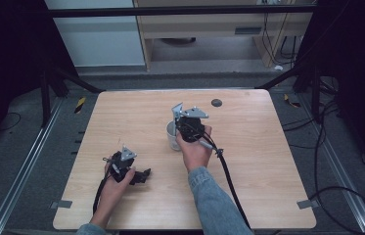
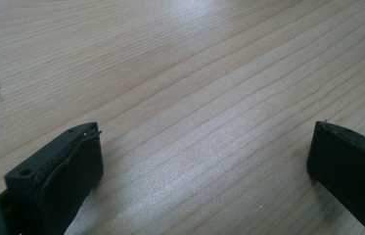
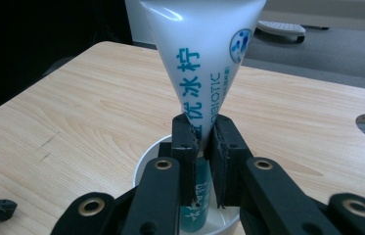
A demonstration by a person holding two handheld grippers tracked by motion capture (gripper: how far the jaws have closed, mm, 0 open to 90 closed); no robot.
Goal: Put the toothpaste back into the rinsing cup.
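Over the white cup (image 3: 143, 171), right tongs (image 3: 203, 142) clamped on a tube (image 3: 199, 54), probably toothpaste; left tongs (image 2: 204, 161) wide, empty.

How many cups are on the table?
1. A white cup stands near the table's middle, under the right gripper, whose jaws pinch a white tube standing in it.

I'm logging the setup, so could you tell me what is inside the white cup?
A white tube with blue lettering stands in the cup, pinched by the right gripper. Its lower end and the cup's bottom are hidden behind the jaws.
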